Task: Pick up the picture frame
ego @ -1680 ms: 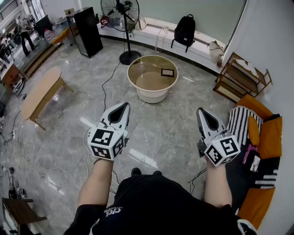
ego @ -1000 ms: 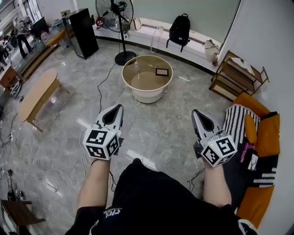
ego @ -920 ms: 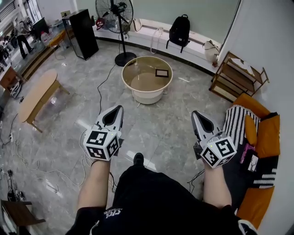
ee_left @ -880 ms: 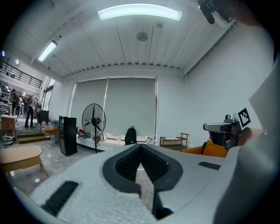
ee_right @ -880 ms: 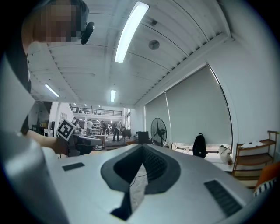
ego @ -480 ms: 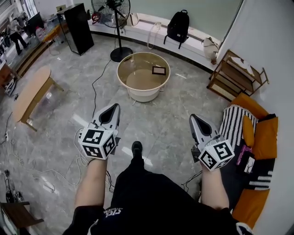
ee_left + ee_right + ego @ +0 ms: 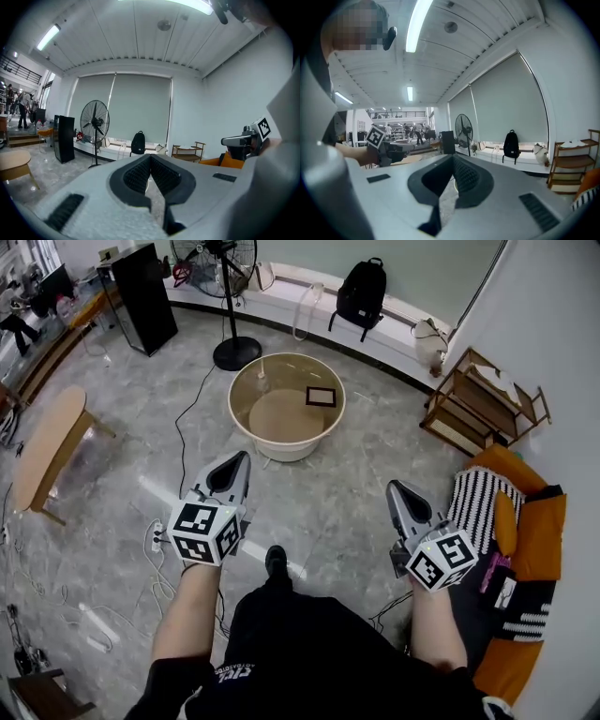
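Holding my left gripper (image 7: 239,461) above the floor, I see its jaws pressed together on nothing. Ahead, the picture frame (image 7: 321,397) lies flat on the round table (image 7: 281,450), well apart from both grippers. My right gripper (image 7: 395,489) is likewise closed and empty.

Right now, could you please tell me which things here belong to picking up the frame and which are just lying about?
For the job: frame, round table, left claw, right claw, both shut.
Lying about: fan, backpack, shelf, cabinet, oval table.
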`<state>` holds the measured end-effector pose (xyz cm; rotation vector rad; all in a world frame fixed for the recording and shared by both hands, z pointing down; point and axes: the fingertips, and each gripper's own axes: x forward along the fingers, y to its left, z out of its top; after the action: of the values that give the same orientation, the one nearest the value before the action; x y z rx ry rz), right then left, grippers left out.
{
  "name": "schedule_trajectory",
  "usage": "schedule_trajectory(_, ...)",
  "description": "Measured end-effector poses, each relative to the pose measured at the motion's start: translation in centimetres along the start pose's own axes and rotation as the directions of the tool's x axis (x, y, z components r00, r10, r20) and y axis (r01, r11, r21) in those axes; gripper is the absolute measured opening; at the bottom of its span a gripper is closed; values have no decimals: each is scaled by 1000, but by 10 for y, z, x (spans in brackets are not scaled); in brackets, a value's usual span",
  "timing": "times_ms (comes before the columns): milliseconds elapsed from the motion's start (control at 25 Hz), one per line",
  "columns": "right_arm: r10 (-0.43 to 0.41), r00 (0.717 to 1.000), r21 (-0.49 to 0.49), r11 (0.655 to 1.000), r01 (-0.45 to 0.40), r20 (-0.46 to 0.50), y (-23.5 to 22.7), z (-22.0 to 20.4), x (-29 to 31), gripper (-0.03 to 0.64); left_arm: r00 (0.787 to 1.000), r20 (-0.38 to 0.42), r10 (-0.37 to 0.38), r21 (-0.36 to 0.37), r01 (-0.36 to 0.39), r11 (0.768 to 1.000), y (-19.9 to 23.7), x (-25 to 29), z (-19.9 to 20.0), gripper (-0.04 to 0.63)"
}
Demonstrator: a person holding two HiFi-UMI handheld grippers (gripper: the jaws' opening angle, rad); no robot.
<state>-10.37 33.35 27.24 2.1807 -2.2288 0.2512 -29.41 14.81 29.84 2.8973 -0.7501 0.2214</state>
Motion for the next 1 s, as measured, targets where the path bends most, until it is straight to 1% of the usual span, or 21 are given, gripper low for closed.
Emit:
schedule_trajectory(240,0,1000,-6,1000,-1,-25,-19,19,89,5,998,-26,-62,-16,62,998,43,68,10,3)
schedule_trajectory(400,-9,999,-3,1000,9,-32,-28,26,136,5,996,-35,-76,-16,76,997,78,98,14,3)
schedule_trajectory(480,-16,999,-1,1000,16,-36,-33,28,153,5,996,-38,-81,-3,81,997,92,112,18,3)
schedule_trajectory(560,-21,999,2,1000,21,-46,-38,28,166,5,996,-36,-82,-6,82,997,102,124,22,3)
schedule_trajectory(800,-28,998,19,999,29,-47,-62,28,195,5,996,-29,-81,-18,81,997,118,150,25,3)
schedule_trajectory(1000,20,998,31,999,-19,-55,-86,23,221,5,998,-40,-57,-21,56,998,118,176,20,3)
